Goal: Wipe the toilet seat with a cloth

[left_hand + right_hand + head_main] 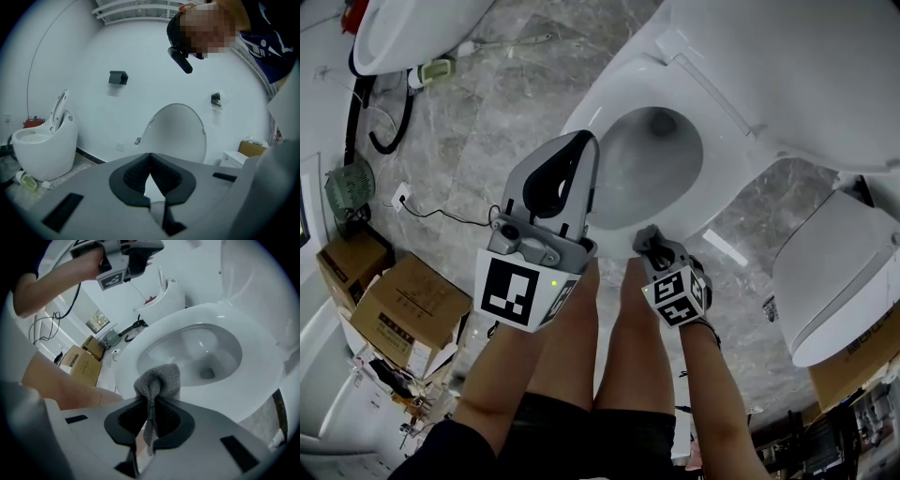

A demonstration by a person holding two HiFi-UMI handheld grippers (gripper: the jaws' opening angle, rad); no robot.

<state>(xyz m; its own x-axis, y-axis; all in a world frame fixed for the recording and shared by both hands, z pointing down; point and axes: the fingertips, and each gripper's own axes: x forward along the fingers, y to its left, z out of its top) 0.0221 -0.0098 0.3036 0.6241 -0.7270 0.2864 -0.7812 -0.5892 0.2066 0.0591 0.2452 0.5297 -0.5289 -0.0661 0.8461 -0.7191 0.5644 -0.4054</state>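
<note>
Pinches a grey knitted cloth (158,379) in the right gripper (150,401), clamped right down on one bunched fold. Leaves a small puff of fabric standing past the tips and a thin tail trailing back between the pads. Hovers at lower centre of the right gripper view, just short of the near rim of the glossy white oval toilet seat (262,380), and apparently not touching it yet. Holds the left gripper (150,157) raised and pointed at the white wall (93,117), tips pressed together on nothing, well clear of the work.

Judged as the approach to a first stroke, with no wiping done.

Risks from here:
- Could drag the cloth out of the pinch on the first pass, given how narrow the held fold is.
- Could then drop it into the open bowl (201,352) directly beyond the rim.
- Might scrape the hard jaw tips along the glossy surface, with so little fabric ahead of them.
- May smear rather than clean, covering only a thin stripe with such a small wad.
- Calls for a shallow angle and light pressure, led by the puff of fabric.
</note>
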